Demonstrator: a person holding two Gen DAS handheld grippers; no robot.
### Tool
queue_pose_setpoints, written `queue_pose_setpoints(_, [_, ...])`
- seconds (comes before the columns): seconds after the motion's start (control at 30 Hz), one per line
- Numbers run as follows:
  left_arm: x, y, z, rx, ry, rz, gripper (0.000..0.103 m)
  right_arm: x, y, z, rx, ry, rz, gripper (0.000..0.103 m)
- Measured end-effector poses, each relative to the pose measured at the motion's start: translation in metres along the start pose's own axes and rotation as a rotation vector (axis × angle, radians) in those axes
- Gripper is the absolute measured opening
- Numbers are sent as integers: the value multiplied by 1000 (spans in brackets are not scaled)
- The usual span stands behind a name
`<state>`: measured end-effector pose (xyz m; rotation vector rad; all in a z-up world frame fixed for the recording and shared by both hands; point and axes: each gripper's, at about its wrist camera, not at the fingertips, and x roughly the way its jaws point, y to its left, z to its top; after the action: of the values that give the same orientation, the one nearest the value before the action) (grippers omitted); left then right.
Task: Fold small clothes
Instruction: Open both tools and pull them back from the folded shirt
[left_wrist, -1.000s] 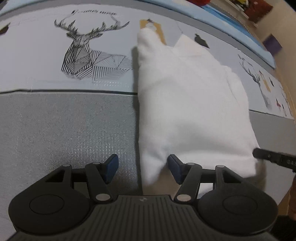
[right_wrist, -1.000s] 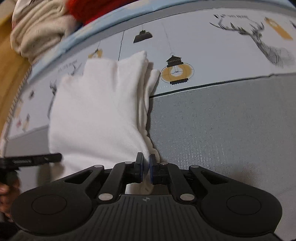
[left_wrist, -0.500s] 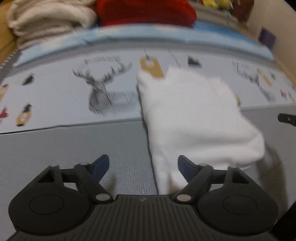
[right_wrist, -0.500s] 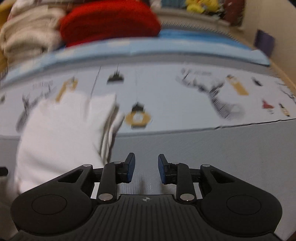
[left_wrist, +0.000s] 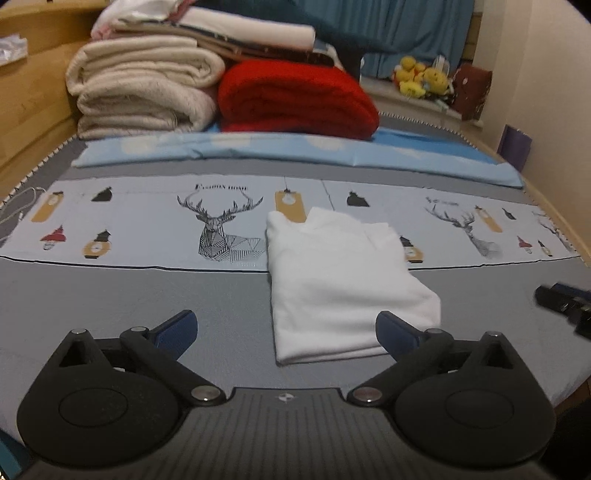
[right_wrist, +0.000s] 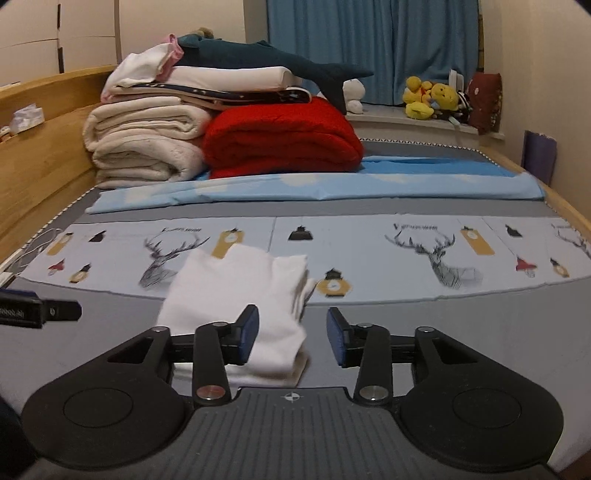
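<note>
Your folded white shirt (left_wrist: 340, 284) lies flat on the bed (left_wrist: 110, 302), half on the deer-print strip (left_wrist: 147, 229), with the red blanket (left_wrist: 295, 99) well behind it. Your left tool (left_wrist: 286, 328) and right tool (right_wrist: 291, 336) have both just been opening; nothing sits between their pads, both clear of the shirt.
</note>
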<state>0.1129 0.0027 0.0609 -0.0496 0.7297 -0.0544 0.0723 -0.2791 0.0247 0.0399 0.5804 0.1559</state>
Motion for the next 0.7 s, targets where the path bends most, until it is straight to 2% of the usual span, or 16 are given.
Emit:
queue_pose_setpoints(0.17, [-9, -6, -43, -2, -62, 28, 103, 4, 12, -32, 17, 49, -19, 47])
queue_pose_setpoints(0.2, [-2, -7, -56, 4, -51, 28, 103, 7, 14, -37, 21, 75, -27, 47])
queue_pose_setpoints(0.23, [6, -9, -61, 13, -2, 34, 103, 11, 15, -41, 23, 101, -34, 47])
queue_pose_setpoints(0.27, [17, -9, -62, -5, 72, 40, 103, 12, 18, -43, 18, 106, -34, 47])
queue_pose_setpoints(0.3, [19, -7, -60, -42, 80, 16, 103, 14, 20, -43, 6, 104, -33, 47])
queue_pose_setpoints(0.33, [19, -5, -58, -63, 55, -8, 103, 16, 24, -43, -12, 98, -37, 48])
queue_pose_setpoints(0.4, [20, -9, -53, -26, 16, 12, 103, 22, 29, -43, -43, 90, -51, 53])
queue_pose_setpoints(0.43, [22, -12, -52, 2, -1, 28, 103, 26, 31, -43, -50, 87, -54, 58])
queue_pose_setpoints(0.47, [23, -14, -51, 11, -9, 35, 103, 28, 33, -42, -49, 84, -56, 68])
queue_pose_setpoints(0.5, [25, -14, -50, 3, -10, 34, 103, 30, 33, -42, -45, 79, -58, 75])
queue_pose_setpoints(0.53, [26, -14, -49, -15, -8, 24, 103, 31, 33, -42, -39, 70, -65, 87])
queue_pose_setpoints(0.57, [27, -14, -48, -29, -9, 15, 103, 31, 33, -42, -36, 61, -71, 95])
queue_pose_setpoints(0.7, [35, -21, -47, -9, -8, 9, 103, 37, 33, -40, -23, 66, -64, 102])
